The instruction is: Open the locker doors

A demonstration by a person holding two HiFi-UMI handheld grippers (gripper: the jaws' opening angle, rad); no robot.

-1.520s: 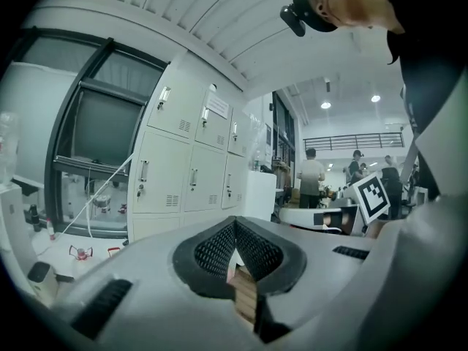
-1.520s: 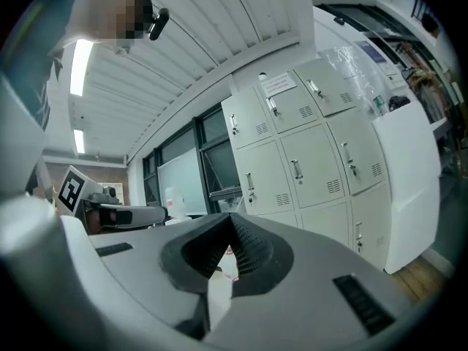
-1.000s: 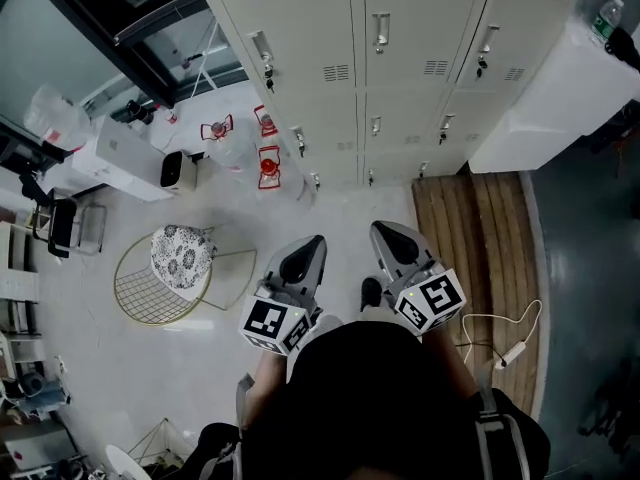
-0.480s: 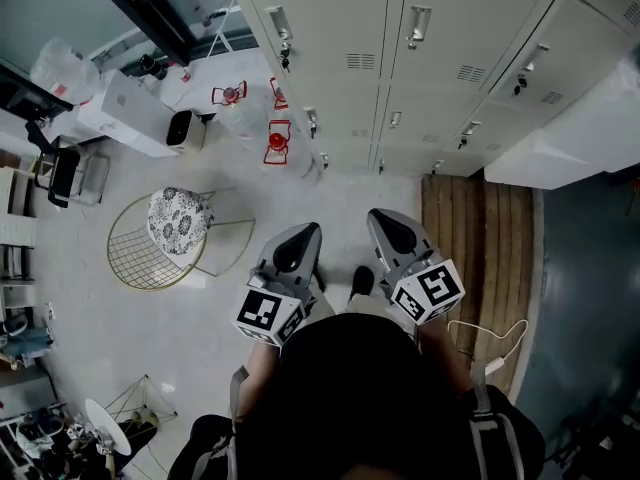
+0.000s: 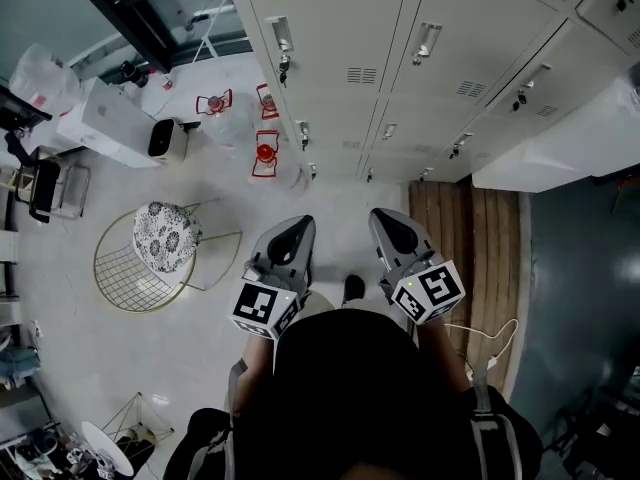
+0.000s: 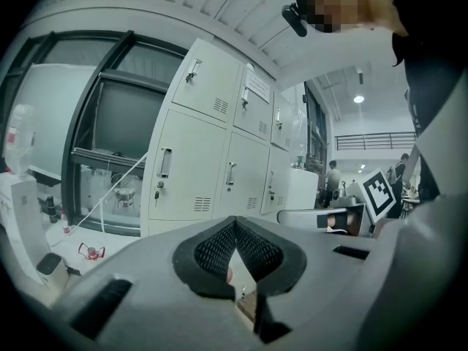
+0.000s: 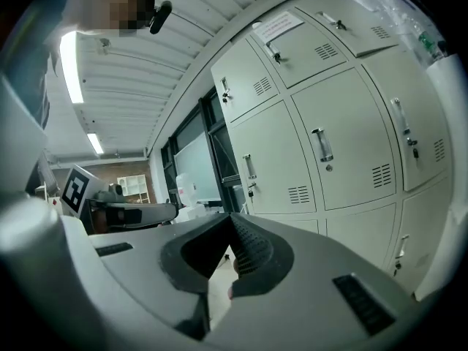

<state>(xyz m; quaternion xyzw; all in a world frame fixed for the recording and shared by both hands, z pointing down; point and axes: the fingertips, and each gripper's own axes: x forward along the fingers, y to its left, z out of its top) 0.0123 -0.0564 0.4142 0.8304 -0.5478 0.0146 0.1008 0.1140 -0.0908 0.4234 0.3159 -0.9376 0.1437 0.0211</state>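
Observation:
A bank of cream metal lockers [image 5: 340, 28] fills the top of the head view, all doors closed, each with a chrome handle [image 5: 281, 36] and a small vent. My left gripper [image 5: 290, 230] and right gripper [image 5: 385, 223] are side by side over the pale floor, pointing at the lockers and well short of them. Both are shut with nothing between the jaws. In the left gripper view the left gripper [image 6: 234, 224] faces the lockers [image 6: 194, 159] from a distance. The right gripper [image 7: 232, 221] likewise faces closed locker doors [image 7: 344, 145].
A gold wire chair with a patterned cushion [image 5: 160, 253] stands at the left. Red wire objects [image 5: 265, 153] lie on the floor by the locker base. A wooden slat platform [image 5: 465, 228] and a white block [image 5: 560, 138] are at the right, and a cable [image 5: 490, 343] trails by my feet.
Both grippers have travelled forward together toward the lockers, which now look closer. The jaws of both have stayed shut and empty.

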